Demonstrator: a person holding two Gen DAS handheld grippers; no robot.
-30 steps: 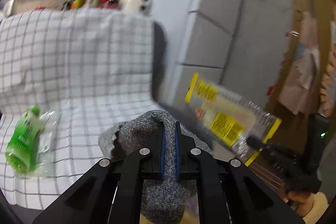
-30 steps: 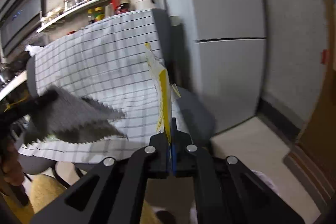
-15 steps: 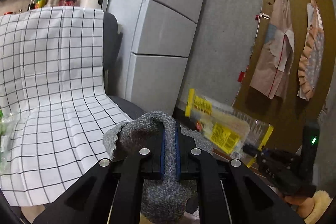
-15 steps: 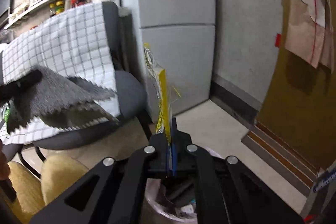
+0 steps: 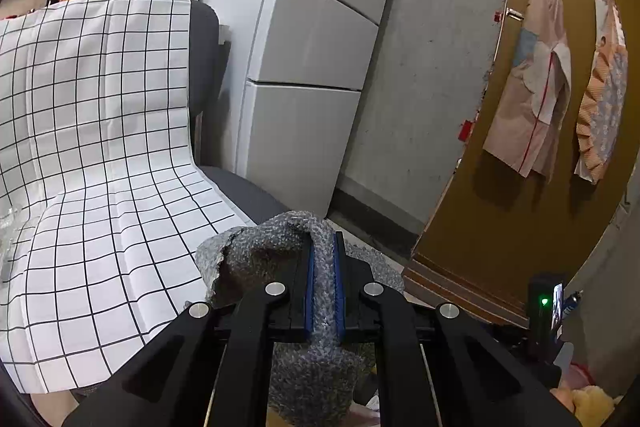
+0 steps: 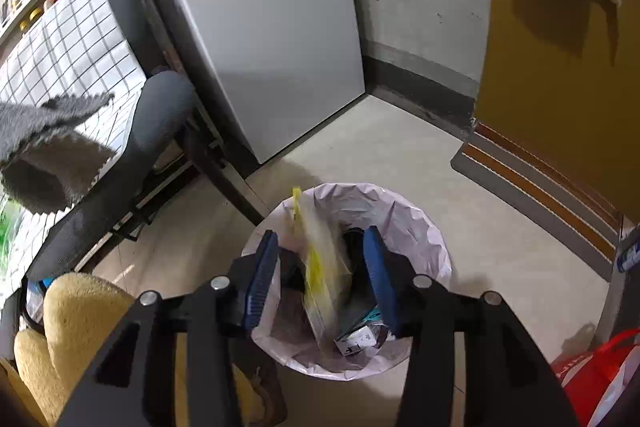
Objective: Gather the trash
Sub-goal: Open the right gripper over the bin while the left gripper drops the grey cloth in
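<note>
**Wrapper dropping into the bin, grey foam next in line**

Closest in, the right gripper (image 6: 320,275) hangs over the trash bin (image 6: 420,223), its blue pads spread wide apart and holding nothing. Between them the yellow-and-clear wrapper (image 6: 320,267) looks blurred, apparently falling, its lower end already inside the white liner among other rubbish. I can't tell whether it touches anything yet.

The left gripper (image 5: 322,287) is clenched on a piece of grey foam sheet (image 5: 280,247), a fold of it pinched tight between the blue pads, the rest bulging out ahead and hanging below. In the right view the same foam (image 6: 44,147) floats off to the left, beside the chair and well apart from the bin.

Just beyond stands the grey chair (image 6: 160,107), draped with a checked cloth (image 5: 100,147). Further back are the fridge (image 5: 312,67) and a yellow door (image 5: 520,147) with aprons hung on it.

To my eye, the job now is to bring the foam over the bin. It should be carried squarely above the liner's mouth before the grip is loosened, since a light, springy sheet could drift and catch on the rim or slide to the floor. Lowering it close to the opening would help, and the right gripper ought to move clear first.
</note>
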